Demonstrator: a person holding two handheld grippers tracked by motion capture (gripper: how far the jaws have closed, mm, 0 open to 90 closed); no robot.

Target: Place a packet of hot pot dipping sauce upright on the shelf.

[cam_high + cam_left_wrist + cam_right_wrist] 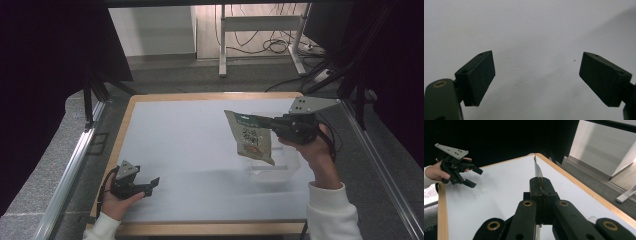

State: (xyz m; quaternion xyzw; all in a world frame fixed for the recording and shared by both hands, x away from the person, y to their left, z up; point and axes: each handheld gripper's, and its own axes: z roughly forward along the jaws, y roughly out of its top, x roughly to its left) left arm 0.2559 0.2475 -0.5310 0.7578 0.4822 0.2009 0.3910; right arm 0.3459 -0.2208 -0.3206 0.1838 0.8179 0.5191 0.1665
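Note:
A tan and green snack pouch [253,141] hangs in the air over the right half of the white table [190,150]. My right gripper [266,121] is shut on the pouch's top edge. In the right gripper view the pouch [538,170] shows edge-on as a thin strip rising from the closed jaws of that gripper [541,185]. Just below the pouch a clear plastic container [280,169] stands on the table. My left gripper [151,184] rests low at the table's front left corner. In its own view the left gripper [536,75] is open, with bare table between the pads.
The table has a wooden rim [200,229]. Black curtains and metal frame rails [70,170] stand on both sides. Behind the table are a desk frame and cables [272,45] on the floor. The left hand and its gripper [472,177] show far off in the right gripper view.

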